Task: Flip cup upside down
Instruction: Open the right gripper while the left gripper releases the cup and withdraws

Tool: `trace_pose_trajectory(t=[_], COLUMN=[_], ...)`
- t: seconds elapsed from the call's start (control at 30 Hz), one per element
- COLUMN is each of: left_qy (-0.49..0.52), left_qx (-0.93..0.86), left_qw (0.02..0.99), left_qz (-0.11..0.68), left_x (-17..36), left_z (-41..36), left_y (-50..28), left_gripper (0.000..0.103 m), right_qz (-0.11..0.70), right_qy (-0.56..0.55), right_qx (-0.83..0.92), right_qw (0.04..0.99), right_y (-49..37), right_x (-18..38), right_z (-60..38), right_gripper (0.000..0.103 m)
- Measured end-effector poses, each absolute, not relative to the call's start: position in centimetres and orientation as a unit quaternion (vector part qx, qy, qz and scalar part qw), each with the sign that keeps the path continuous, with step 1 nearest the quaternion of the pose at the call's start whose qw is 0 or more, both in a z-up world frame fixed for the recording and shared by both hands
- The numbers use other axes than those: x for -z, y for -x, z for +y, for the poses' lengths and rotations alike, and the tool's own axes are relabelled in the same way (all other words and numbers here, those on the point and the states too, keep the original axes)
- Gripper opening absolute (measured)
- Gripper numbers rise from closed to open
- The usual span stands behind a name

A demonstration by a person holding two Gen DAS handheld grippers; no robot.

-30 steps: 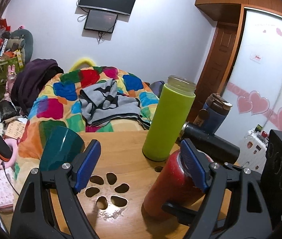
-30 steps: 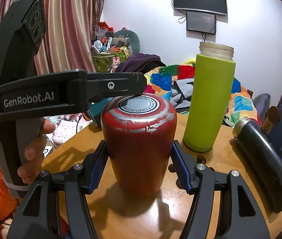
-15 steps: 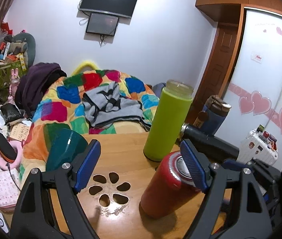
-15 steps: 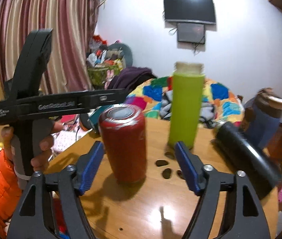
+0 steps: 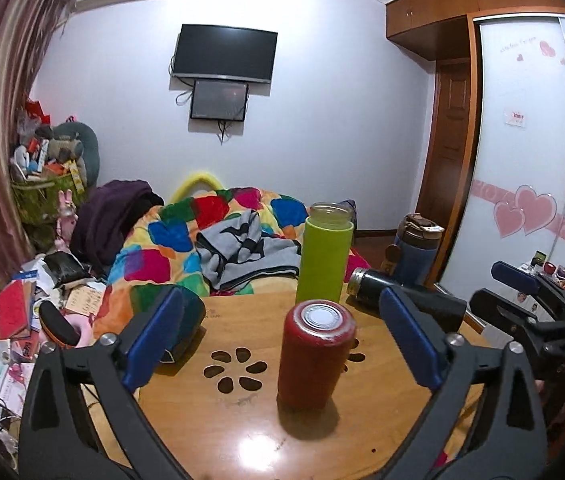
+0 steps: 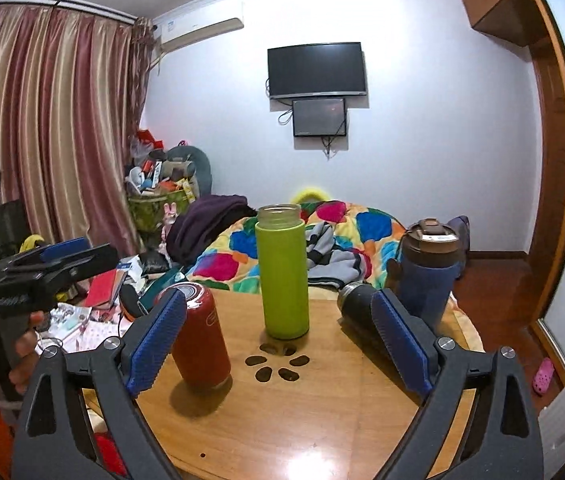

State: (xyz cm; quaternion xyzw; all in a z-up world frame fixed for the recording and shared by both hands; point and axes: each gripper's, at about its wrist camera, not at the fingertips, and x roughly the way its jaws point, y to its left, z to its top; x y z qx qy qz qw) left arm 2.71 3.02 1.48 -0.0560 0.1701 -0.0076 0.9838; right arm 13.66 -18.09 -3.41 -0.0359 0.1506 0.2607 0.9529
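Observation:
The red cup (image 5: 314, 354) stands upside down on the round wooden table (image 5: 242, 436), its scuffed silver base facing up. It also shows in the right wrist view (image 6: 201, 338). My left gripper (image 5: 282, 340) is open and empty, held back from the cup. My right gripper (image 6: 278, 338) is open and empty, with the red cup just behind its left finger (image 6: 158, 342). The right gripper also shows at the right edge of the left wrist view (image 5: 530, 308), and the left gripper at the left edge of the right wrist view (image 6: 42, 268).
A tall green bottle (image 5: 324, 258) stands behind the red cup. A black flask (image 5: 406, 300) lies on its side at the right, a blue tumbler (image 6: 428, 272) behind it. A teal cup (image 5: 186, 320) lies at the table's left edge. A bed lies beyond.
My right gripper opened, let go of the red cup and drew back. Both grippers pulled away from the table, so the cup stands free.

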Motion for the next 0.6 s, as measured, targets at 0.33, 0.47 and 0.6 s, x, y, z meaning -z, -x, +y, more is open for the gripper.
trace_pose_trajectory(t=[0.33,0.47,0.6], left_qy=[0.055,0.055,0.049], left_qx=[0.001,0.001,-0.001], left_qw=[0.982,0.981,0.982], left_qz=[0.183,0.186,0.183], left_x=[0.0,0.3,0.3], left_z=[1.3,1.1,0.7], left_y=[-1.9,-1.8,-1.7], left_gripper=[0.103,0.103,0.103], right_qz=[0.164,0.167,0.166], right_qy=[0.016,0.015,0.013], right_qx=[-0.245,-0.241,-0.242], right_qw=[0.955,0.956,0.956], right_y=[-13.2,-13.3,-13.3], right_x=[4.6,4.7,4.6], right_z=[-19.3,-19.5,-19.5], right_gripper=[0.103,0.103,0.103])
